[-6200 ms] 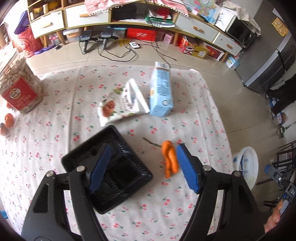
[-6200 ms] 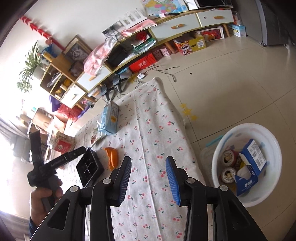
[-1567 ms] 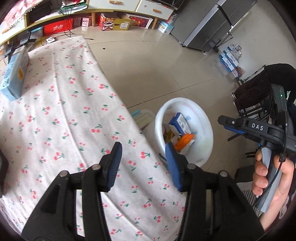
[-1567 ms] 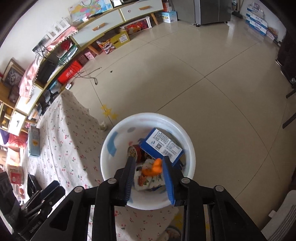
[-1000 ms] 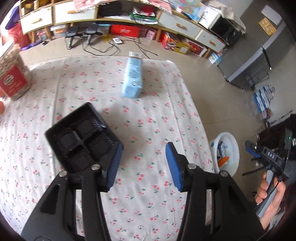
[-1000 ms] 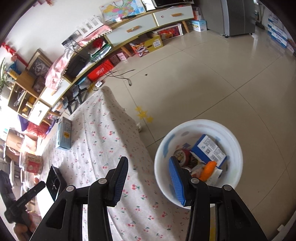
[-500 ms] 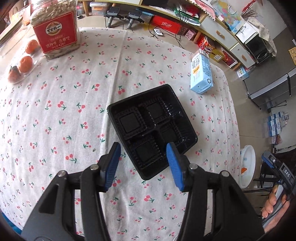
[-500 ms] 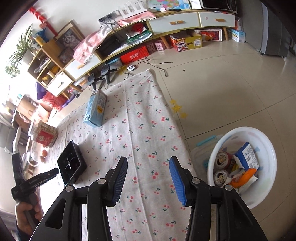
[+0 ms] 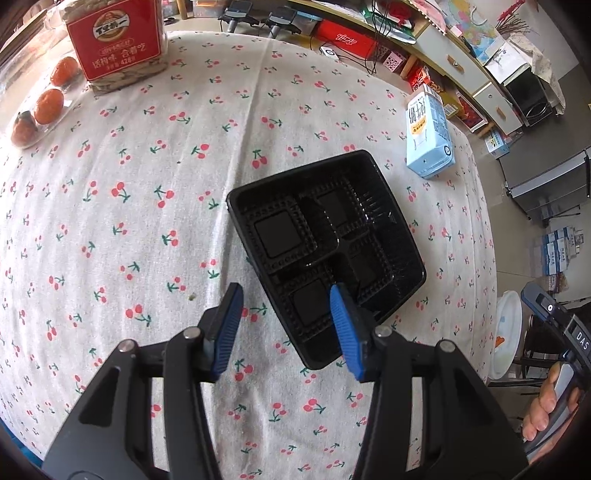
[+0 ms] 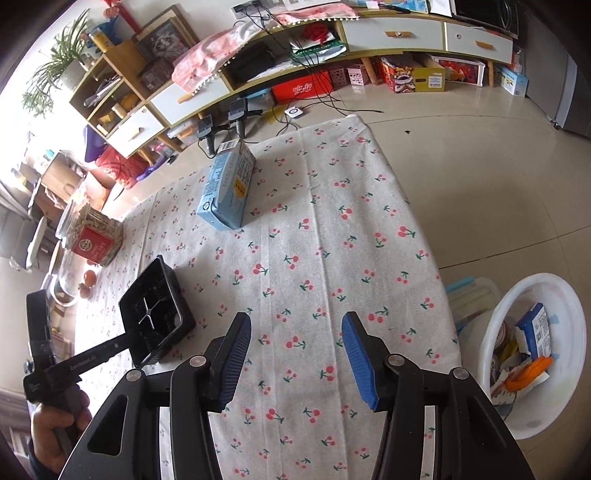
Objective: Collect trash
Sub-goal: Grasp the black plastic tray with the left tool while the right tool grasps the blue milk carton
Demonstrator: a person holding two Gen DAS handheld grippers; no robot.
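The black four-compartment tray (image 9: pixel 325 254) sits mid-frame; my left gripper (image 9: pixel 284 328) is closing over its near corner, nothing gripped.

I am working in a home living room. Evidence: my worktop (image 10: pixel 332 229) carries a cherry-print cloth; a long low cabinet (image 10: pixel 391 35) with drawers lines the wall, with cables and cardboard boxes (image 10: pixel 412 75) beneath it; open shelving (image 10: pixel 110 99) holds a framed picture (image 10: pixel 162 42) and a houseplant (image 10: pixel 55 70); the floor (image 10: pixel 480 166) is glossy tile.
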